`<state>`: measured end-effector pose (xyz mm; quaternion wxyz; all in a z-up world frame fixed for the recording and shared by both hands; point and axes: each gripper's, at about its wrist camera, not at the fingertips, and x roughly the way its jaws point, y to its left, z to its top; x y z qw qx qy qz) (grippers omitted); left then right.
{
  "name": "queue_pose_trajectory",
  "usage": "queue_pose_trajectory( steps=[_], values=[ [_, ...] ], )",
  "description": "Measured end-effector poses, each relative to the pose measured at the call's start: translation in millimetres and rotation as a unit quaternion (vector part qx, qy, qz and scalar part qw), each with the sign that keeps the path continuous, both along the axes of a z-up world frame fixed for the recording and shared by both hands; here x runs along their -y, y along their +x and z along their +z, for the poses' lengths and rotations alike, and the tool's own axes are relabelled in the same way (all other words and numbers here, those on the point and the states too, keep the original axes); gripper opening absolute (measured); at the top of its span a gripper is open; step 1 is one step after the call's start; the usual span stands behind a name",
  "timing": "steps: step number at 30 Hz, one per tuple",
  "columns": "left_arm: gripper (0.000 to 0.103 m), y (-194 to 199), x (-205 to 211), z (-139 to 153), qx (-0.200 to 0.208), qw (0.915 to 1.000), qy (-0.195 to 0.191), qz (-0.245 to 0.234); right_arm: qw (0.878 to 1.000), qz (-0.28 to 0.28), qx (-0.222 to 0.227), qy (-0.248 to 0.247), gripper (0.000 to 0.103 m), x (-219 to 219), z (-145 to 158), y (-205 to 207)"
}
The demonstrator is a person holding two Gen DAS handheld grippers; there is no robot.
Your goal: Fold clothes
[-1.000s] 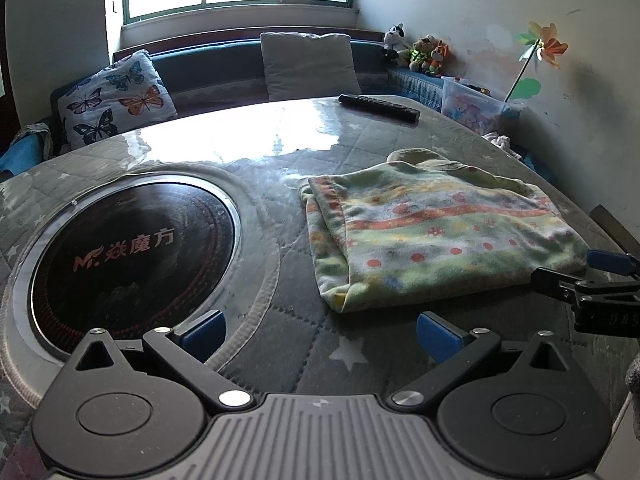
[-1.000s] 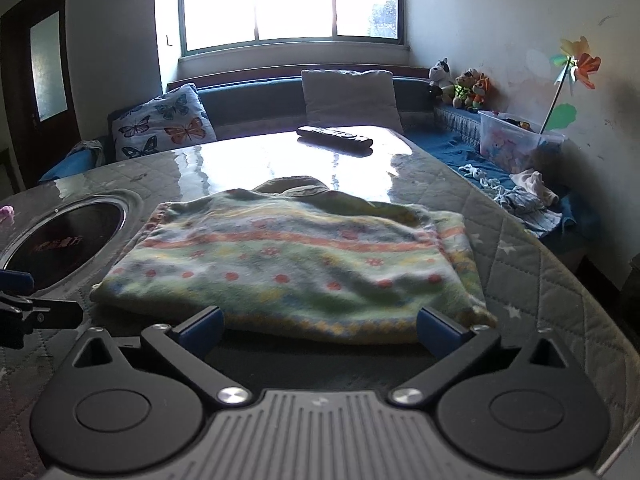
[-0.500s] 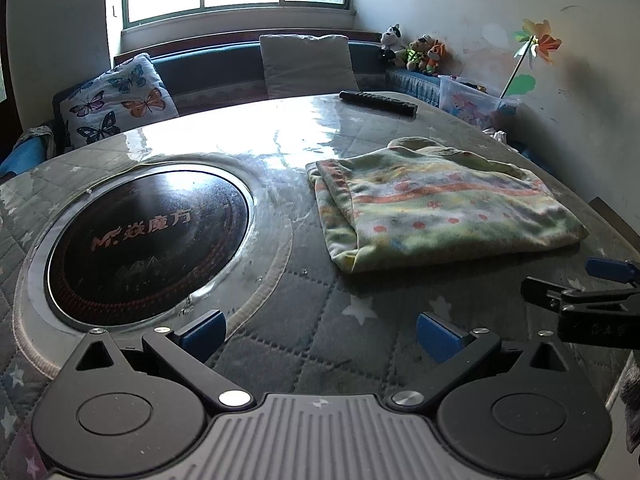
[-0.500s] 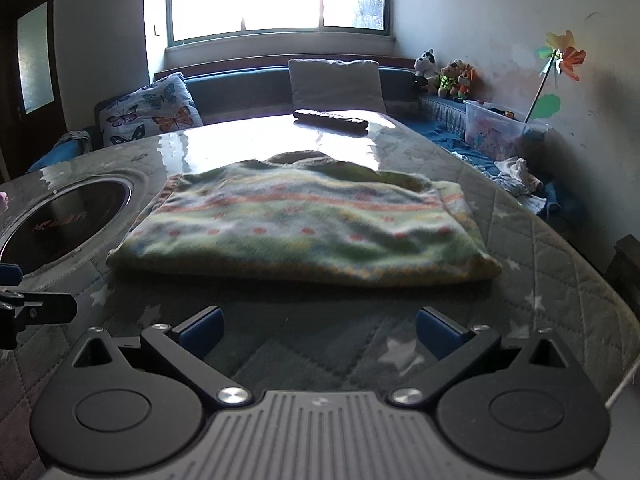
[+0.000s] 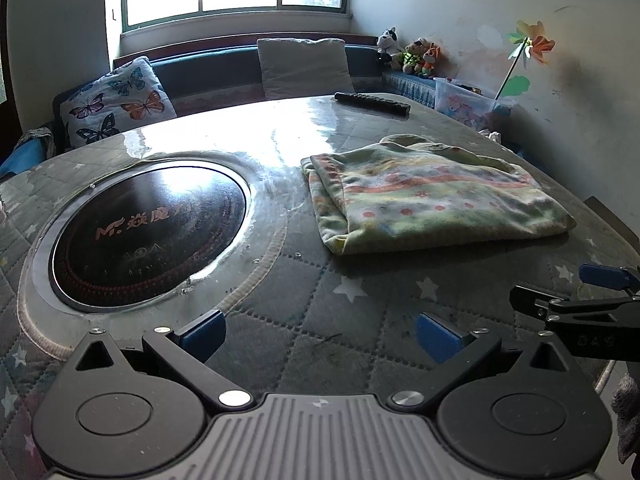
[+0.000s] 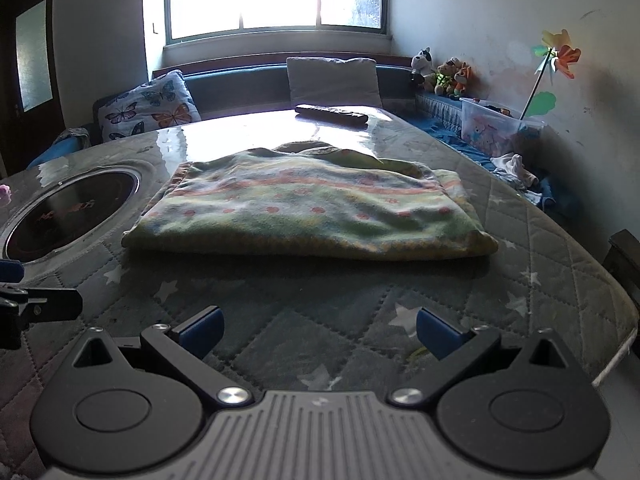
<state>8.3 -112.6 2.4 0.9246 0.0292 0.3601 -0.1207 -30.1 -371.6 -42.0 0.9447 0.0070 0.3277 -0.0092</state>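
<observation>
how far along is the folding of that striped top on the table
Done, by the look of it: the striped top lies as a compact layered rectangle on the quilted table. In hand: nothing; the left gripper and right gripper are open, short of it. Left: perhaps tidying the collar poking out behind.

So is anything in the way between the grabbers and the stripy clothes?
No. Only bare quilted table lies between the open right gripper and the folded garment. The open left gripper has a clear path too.
</observation>
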Motion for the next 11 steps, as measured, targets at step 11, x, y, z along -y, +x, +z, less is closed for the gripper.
queue_pose_trajectory(
  steps=[11],
  values=[
    [0.103, -12.0, 7.6, 3.7, 0.007, 0.9999, 0.003, -0.007, 1.0, -0.002, 0.012, 0.004, 0.103, 0.4, 6.1, -9.6]
  ],
)
